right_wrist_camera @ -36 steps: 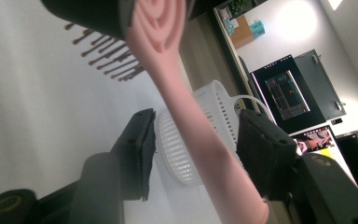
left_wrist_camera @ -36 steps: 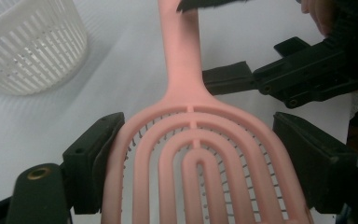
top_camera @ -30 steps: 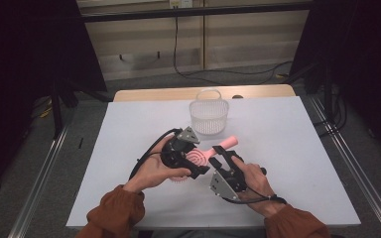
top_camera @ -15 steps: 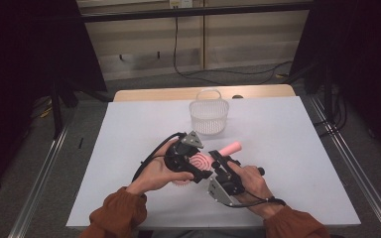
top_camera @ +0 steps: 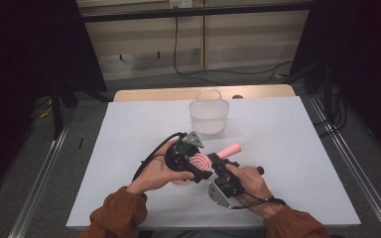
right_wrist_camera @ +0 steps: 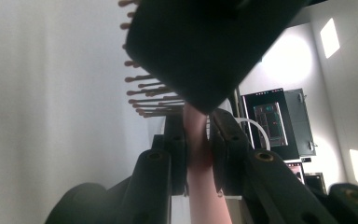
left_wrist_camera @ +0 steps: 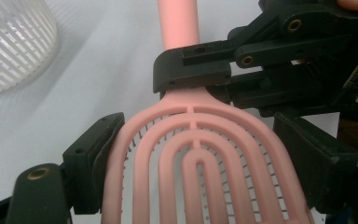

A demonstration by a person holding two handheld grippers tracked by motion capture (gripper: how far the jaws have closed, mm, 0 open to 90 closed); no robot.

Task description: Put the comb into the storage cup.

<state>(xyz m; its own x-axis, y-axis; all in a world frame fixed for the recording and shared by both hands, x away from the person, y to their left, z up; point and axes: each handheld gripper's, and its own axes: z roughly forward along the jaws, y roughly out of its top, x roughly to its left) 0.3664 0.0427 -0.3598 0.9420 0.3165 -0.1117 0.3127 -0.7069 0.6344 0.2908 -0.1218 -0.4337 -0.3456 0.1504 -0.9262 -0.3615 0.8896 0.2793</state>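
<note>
White table stands on a grey floor, with a dark frame and pale wall panels behind it. Pink hairbrush is held above the near middle of the table, between both tools. Left gripper grips the brush head across its width, one jaw pressed on each edge. Right gripper has just been closing and now clamps the handle narrowly, just beside the neck; the handle end sticks out toward the far right. Clear slotted basket stands well apart at the far edge.
</note>
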